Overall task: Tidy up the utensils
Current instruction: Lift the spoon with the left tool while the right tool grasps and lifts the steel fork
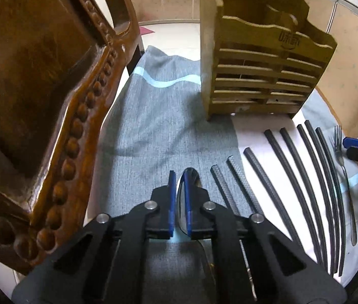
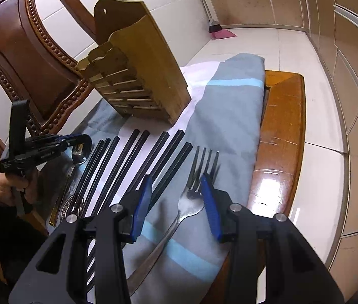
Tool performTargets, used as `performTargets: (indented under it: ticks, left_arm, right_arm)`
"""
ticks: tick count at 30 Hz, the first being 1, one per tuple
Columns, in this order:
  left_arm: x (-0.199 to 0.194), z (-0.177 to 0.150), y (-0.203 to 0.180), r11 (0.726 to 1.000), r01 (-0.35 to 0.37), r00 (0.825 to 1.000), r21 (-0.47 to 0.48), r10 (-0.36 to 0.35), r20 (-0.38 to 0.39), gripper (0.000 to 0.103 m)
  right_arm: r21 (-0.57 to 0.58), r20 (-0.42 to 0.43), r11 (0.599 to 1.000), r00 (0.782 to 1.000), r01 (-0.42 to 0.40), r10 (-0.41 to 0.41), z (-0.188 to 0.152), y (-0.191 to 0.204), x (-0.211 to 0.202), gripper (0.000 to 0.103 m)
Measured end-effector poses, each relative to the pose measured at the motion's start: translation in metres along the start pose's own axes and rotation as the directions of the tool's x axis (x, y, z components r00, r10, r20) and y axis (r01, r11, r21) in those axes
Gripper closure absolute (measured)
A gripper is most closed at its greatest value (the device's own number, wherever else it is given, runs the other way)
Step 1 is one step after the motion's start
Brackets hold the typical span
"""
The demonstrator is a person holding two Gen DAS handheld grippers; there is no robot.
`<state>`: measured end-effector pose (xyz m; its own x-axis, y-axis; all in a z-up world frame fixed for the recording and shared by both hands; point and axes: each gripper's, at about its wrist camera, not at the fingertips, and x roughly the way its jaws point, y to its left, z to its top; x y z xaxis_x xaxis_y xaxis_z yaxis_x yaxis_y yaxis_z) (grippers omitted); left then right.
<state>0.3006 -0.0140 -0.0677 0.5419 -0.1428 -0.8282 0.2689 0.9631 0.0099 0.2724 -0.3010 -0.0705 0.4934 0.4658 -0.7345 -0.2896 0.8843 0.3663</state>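
A slatted wooden utensil holder (image 1: 260, 68) stands on a grey-blue cloth (image 1: 153, 126); it also shows in the right wrist view (image 2: 138, 81). My left gripper (image 1: 179, 177) is shut on a metal spoon (image 1: 191, 177), whose bowl shows between the blue pads; the same gripper and spoon (image 2: 78, 152) show at the left of the right wrist view. Several black chopsticks (image 1: 293, 177) lie in a row, also seen from the right (image 2: 138, 157). A steel fork (image 2: 191, 192) lies on the cloth. My right gripper (image 2: 176, 179) is open, its jaws either side of the fork's neck.
A carved wooden chair (image 1: 39, 101) stands close on the left, behind the holder (image 2: 27, 50). The cloth covers a glossy wooden table (image 2: 280, 131) whose right edge is bare. Tiled floor and cabinets lie beyond.
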Motion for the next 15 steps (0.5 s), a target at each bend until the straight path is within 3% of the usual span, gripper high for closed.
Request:
performTargets:
  ticks: [2,6,10,15]
  left_arm:
    - [-0.010,0.002,-0.002,1.000,-0.023,0.999,0.005,0.023,0.039,0.099]
    - [-0.045,0.010,-0.006,1.000,0.002,0.990,0.003,-0.002,0.144,0.099]
    - [-0.092,0.015,-0.012,0.999,0.020,0.959,0.025,-0.026,0.281,0.099]
    - [-0.134,0.018,-0.016,0.998,0.035,0.920,0.053,-0.052,0.389,0.099]
  right_arm:
    - [0.003,0.003,1.000,1.000,0.002,-0.002,0.000,-0.001,0.000,0.061]
    - [0.021,0.015,1.000,1.000,0.005,-0.005,-0.002,-0.010,0.000,0.061]
    - [0.044,0.041,0.999,0.999,0.008,-0.010,-0.003,-0.020,0.002,0.061]
    - [0.054,0.071,0.999,0.997,-0.005,0.001,0.004,-0.028,0.005,0.061]
